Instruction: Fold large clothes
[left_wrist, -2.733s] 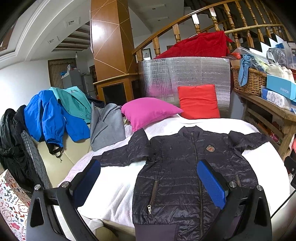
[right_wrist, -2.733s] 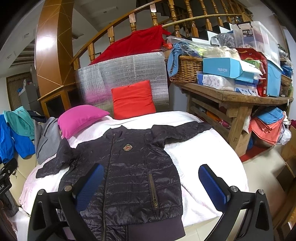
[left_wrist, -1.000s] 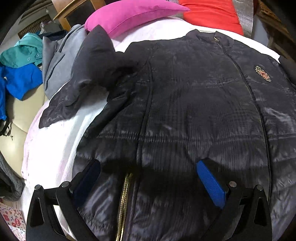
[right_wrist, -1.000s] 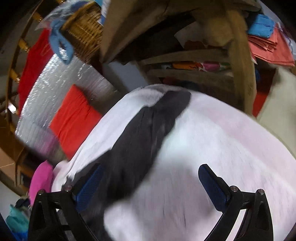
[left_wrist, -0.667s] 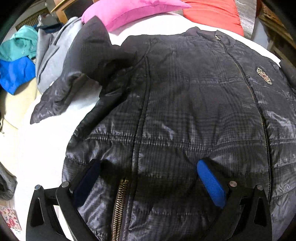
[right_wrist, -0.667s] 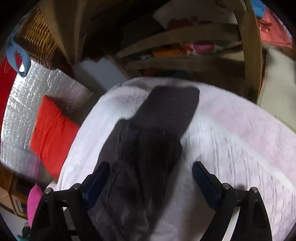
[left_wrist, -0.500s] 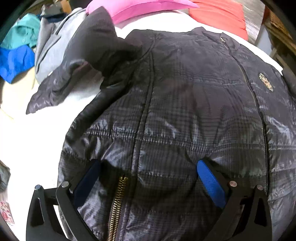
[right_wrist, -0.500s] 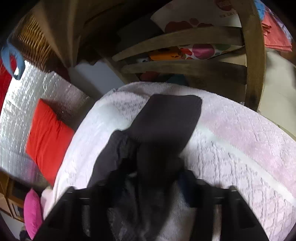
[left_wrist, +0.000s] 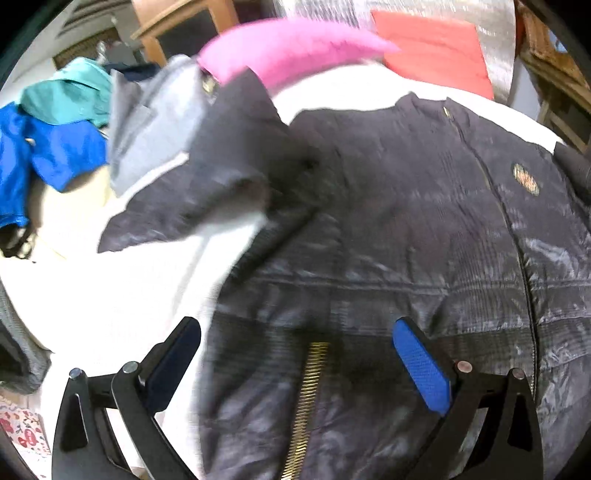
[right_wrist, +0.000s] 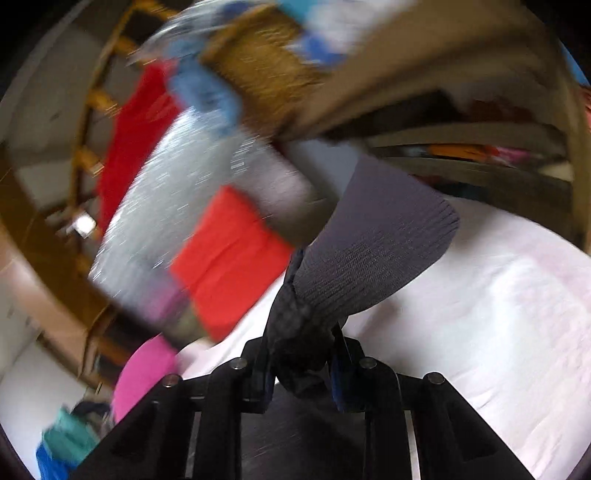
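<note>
A dark quilted jacket (left_wrist: 406, 221) lies front up on the white bed cover (left_wrist: 122, 295), its left sleeve (left_wrist: 177, 210) crumpled outward. My left gripper (left_wrist: 295, 354) is open, low over the jacket's lower front beside the gold pocket zipper (left_wrist: 306, 398). In the right wrist view my right gripper (right_wrist: 301, 373) is shut on the jacket's other sleeve, just behind the ribbed cuff (right_wrist: 376, 254), which sticks up above the bed cover (right_wrist: 498, 314).
A pink pillow (left_wrist: 291, 48) and a red cushion (left_wrist: 432, 48) lie at the head of the bed. Grey, teal and blue clothes (left_wrist: 55, 147) are heaped at the left. A wooden shelf with a wicker basket (right_wrist: 266, 55) stands beyond the bed.
My right gripper has closed on the sleeve near its cuff and lifted it off the bed; the view swings fast. My left gripper has shifted slightly left over the jacket and stays open.
</note>
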